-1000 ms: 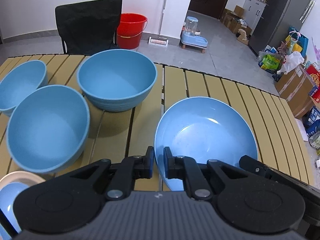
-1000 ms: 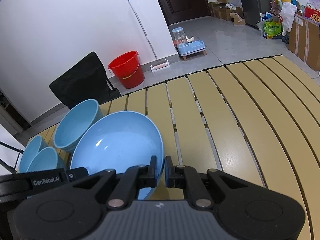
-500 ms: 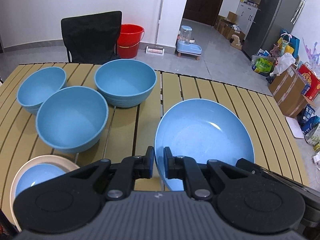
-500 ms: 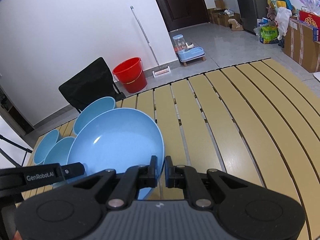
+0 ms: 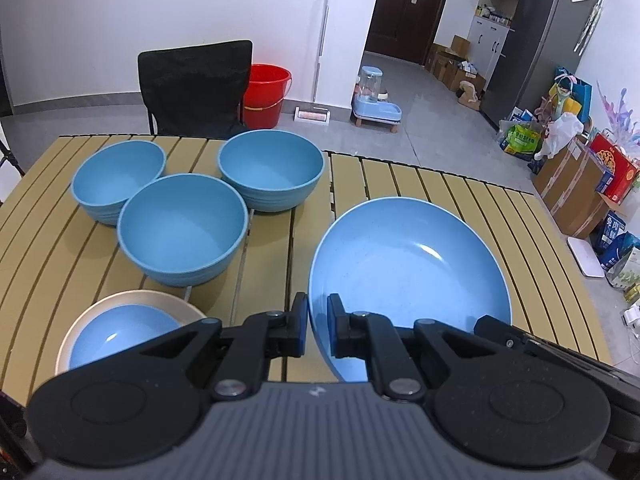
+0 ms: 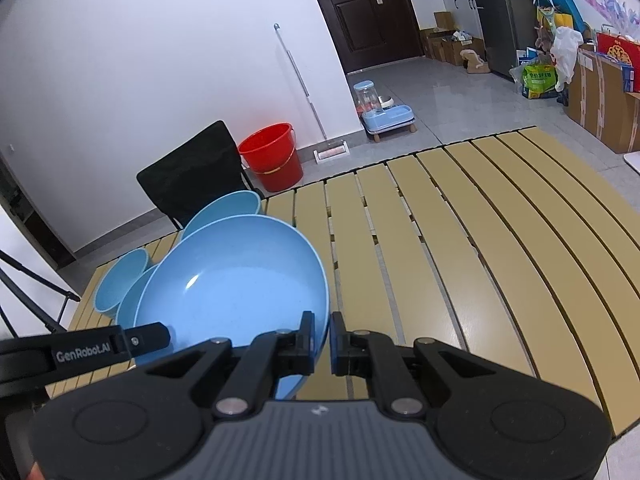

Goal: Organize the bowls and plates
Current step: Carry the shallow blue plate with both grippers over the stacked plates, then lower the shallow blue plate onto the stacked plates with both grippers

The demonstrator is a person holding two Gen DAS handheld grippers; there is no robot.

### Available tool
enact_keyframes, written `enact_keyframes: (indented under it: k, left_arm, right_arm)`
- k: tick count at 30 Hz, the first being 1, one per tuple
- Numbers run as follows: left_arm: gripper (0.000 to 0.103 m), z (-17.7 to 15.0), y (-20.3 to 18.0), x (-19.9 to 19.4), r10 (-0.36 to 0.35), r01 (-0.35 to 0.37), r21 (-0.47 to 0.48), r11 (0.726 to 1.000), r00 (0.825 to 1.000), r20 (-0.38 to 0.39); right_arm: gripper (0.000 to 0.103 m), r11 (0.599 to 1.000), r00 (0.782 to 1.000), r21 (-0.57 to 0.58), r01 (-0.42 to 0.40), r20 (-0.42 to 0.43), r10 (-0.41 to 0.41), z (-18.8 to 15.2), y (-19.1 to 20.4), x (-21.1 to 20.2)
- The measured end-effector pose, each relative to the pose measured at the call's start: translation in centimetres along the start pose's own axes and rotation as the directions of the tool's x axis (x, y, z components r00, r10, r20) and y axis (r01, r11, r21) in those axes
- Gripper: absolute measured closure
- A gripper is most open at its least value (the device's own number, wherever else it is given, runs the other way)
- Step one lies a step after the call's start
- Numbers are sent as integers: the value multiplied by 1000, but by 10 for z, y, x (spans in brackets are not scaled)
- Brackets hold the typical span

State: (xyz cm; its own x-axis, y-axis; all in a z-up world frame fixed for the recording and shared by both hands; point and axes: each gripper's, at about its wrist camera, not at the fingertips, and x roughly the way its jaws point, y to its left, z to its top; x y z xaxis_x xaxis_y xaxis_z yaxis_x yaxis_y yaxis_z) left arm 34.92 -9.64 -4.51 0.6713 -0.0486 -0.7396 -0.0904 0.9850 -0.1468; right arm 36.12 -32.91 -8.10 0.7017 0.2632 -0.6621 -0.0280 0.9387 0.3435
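You're holding one big blue plate (image 5: 408, 272) w/ both grippers, lifted clear of the slatted table (image 5: 460, 192). Left gripper (image 5: 318, 330) is clamped on the plate's near-left rim; its fingers are nearly closed, w/ the thin edge pinched between the pads. Right gripper (image 6: 322, 342) is clamped the same way on the opposite rim, the plate (image 6: 236, 284) hanging to its left. In the right view the plate tilts, far edge higher.

To the left of the plate, 3 blue bowls (image 5: 182, 226) sit on the table in a tight cluster, rims touching or nearly so. Nearest you, at the table's left edge, a cream plate (image 5: 80, 324) holds a smaller blue plate (image 5: 120, 330) inside it. That looks like the start of a plate stack.

Step in hand, as I read it: carrying the big plate toward a stack. The right half of the table (image 6: 500, 220) is bare.

Next move prob. calls for: keep both grips even so the plate doesn't twist, level it, bring it over its spot w/o clipping the nearest bowl, lower till it seats, then let go w/ both hands together. It's wider than the cream plate, so stacking on top may sit badly.
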Motion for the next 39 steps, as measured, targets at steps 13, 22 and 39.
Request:
enact_keyframes:
  k: [13, 22, 39]
  left_arm:
    - [92, -17, 39, -40, 27, -26, -33, 999, 999, 29]
    - [92, -26, 77, -61, 54, -50, -77, 996, 998, 39]
    - [92, -40, 171, -73, 92, -87, -189, 978, 996, 19]
  right_arm:
    - [96, 999, 1000, -41, -28, 6, 28, -21, 36, -25]
    - [96, 994, 998, -86, -61, -8, 61, -40, 77, -36]
    - [96, 980, 994, -178, -90, -76, 78, -79, 166, -21]
